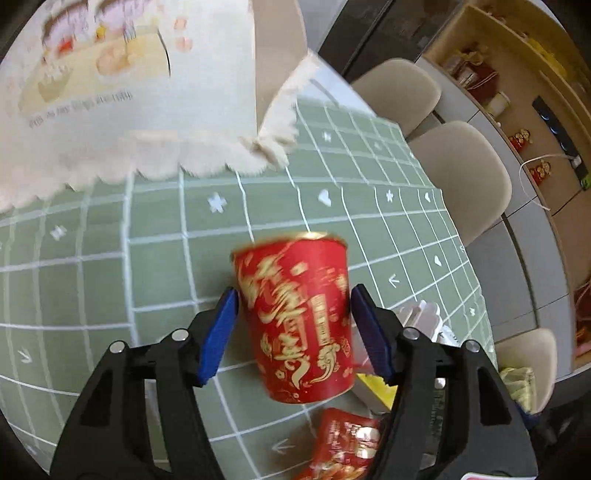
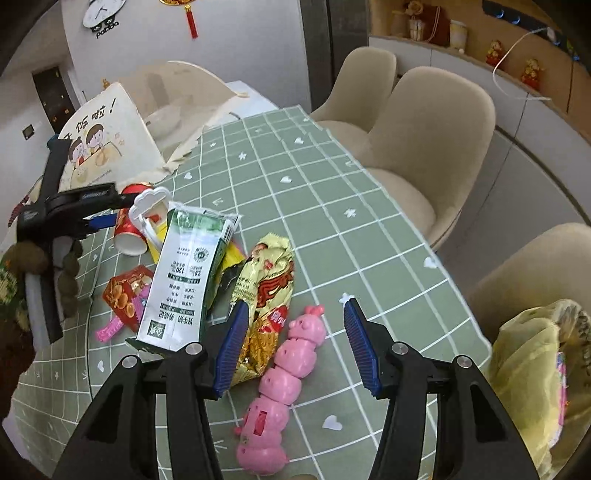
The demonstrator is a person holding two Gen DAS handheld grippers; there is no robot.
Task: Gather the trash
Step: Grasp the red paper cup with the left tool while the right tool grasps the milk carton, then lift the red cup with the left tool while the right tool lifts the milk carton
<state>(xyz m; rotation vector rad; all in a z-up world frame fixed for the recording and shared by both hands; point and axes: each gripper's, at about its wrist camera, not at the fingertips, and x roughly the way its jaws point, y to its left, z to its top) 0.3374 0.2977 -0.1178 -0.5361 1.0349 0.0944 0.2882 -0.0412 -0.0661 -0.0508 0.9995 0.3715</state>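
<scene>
1. Your left gripper (image 1: 291, 325) has its blue pads on either side of a red paper cup (image 1: 295, 317). The cup is tilted and blurred, with gold Chinese script you cannot read. Whether the pads actually press the cup is hard to say; a sliver of gap shows on each side.
2. From the right wrist view the same cup (image 2: 129, 225) sits at the far left of the table, lifted between the left gripper (image 2: 99, 221) fingers, near the paper bag.
3. Your right gripper (image 2: 295, 347) is spread wide and holds nothing. It hangs over a pink toy caterpillar (image 2: 288, 373) lying on the green checked tablecloth (image 2: 369, 258).
4. Just left of the toy lies a yellow snack wrapper (image 2: 266, 295); its print is too crumpled to read.
5. Further left a green and white milk carton (image 2: 184, 277) leans, printed upside down; the figures "120" and "3.6" show, the rest is not legible.
6. A small red box (image 2: 127, 291) with a pink strip lies beyond the carton, partly hidden by it.
7. The paper bag (image 2: 107, 144) at the far left carries a cartoon of two children and handwritten Chinese characters.
8. A wall clock (image 2: 101, 13), cut off at the top edge, reads "panda".
9. A yellow plastic bag (image 2: 532, 369) sits at the near right, cropped by the frame.
</scene>
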